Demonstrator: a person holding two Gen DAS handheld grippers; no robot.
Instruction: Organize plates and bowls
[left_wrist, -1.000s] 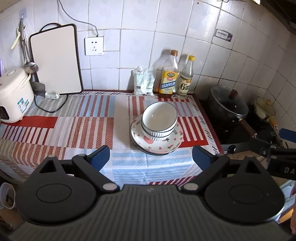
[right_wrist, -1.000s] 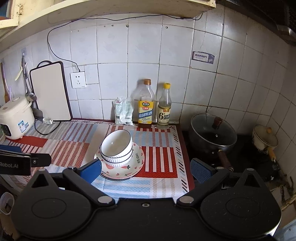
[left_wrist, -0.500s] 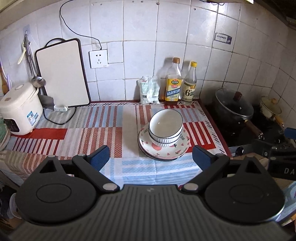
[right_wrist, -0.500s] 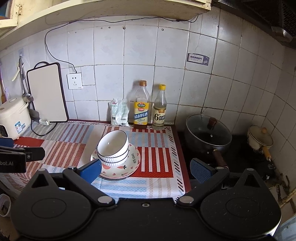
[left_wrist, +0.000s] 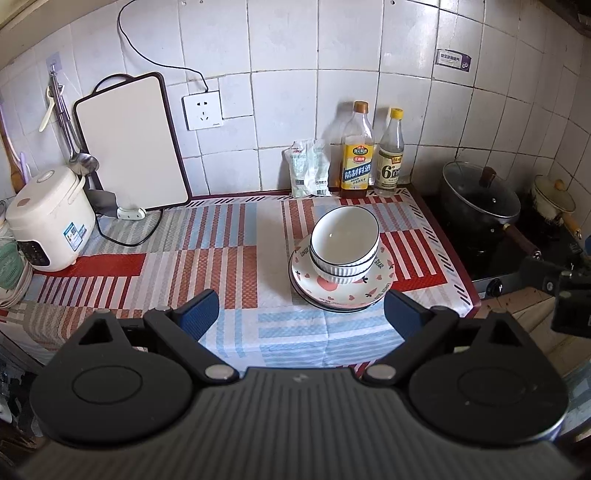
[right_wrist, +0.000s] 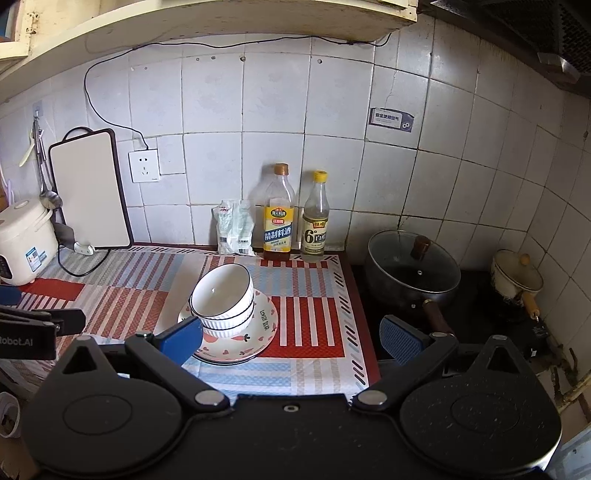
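1. Two bowls (left_wrist: 345, 245) sit nested on a pile of patterned plates (left_wrist: 341, 290), all gathered toward the right of the striped cloth-covered surface (left_wrist: 177, 258); from here the sorting looks finished or nearly so, since no loose dishes show anywhere else.
2. Far left stands a white rice cooker (left_wrist: 48, 221), with a ladle (left_wrist: 79, 155) hanging on the tiles above it and a cutting board (left_wrist: 133, 142) propped against the wall just beside.
3. The left tool (left_wrist: 297, 312) hangs above the near edge of the surface with its blue pads spread wide, holding nothing and well short of the stack.
4. Behind the stack, against the wall, stand a small packet (left_wrist: 310, 168), a cooking wine bottle (left_wrist: 356, 153) and a vinegar bottle (left_wrist: 389, 149).
5. The right tool (right_wrist: 291, 341) is likewise spread wide and empty; its left pad overlaps the plates in its own view, but I cannot tell whether it touches them.
6. On the right, a lidded pot (right_wrist: 413, 273) and a small enamel pan (right_wrist: 517, 275) rest on the stove, apart from the dishes.
7. What may remain, I judge, is moving the stack to storage, if that is wanted.
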